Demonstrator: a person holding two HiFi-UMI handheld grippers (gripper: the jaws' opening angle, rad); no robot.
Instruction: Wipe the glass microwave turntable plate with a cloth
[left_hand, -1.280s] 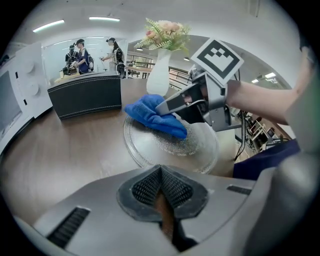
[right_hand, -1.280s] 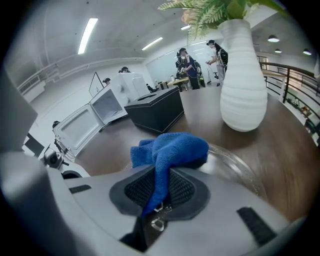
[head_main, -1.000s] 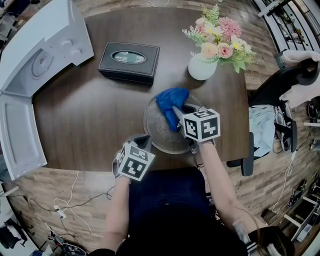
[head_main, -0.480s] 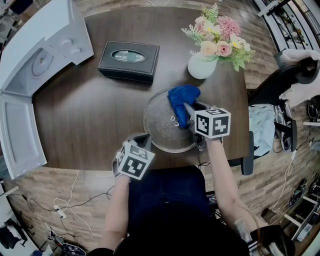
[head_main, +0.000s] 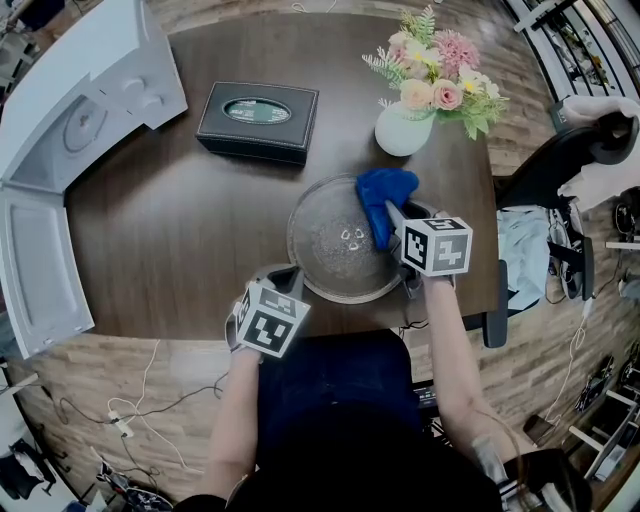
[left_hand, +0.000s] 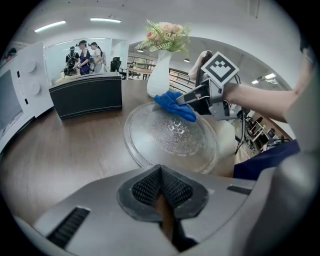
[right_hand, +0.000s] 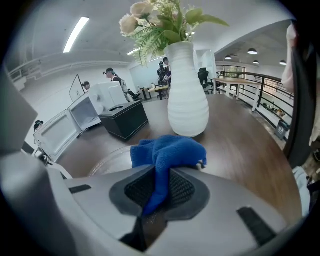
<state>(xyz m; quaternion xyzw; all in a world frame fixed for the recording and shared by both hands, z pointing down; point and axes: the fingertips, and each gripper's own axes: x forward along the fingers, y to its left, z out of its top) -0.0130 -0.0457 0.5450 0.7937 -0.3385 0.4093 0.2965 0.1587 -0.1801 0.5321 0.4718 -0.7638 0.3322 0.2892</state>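
The round glass turntable plate (head_main: 305, 262) lies on the dark table in front of me. A blue cloth (head_main: 383, 196) rests on its far right rim, and my right gripper (head_main: 392, 218) is shut on it. The right gripper view shows the cloth (right_hand: 167, 152) pinched between the pads and bunched ahead of them, over the plate (right_hand: 111, 161). My left gripper (head_main: 286, 281) hovers just off the plate's near left edge, shut with nothing in it. From the left gripper view, the plate (left_hand: 150, 152) lies just ahead of the gripper (left_hand: 161, 172), with the cloth (left_hand: 176, 106) at the far side.
A white vase of flowers (head_main: 403, 132) stands just beyond the cloth, close to the plate. Behind the plate to the left sits a black box (head_main: 258, 123). An open white microwave (head_main: 60, 150) fills the left edge. A chair (head_main: 560, 180) stands to the right of the table.
My right gripper has dragged the blue cloth rightward across the plate, from the far middle to the far right rim. The left gripper has stayed where it was.
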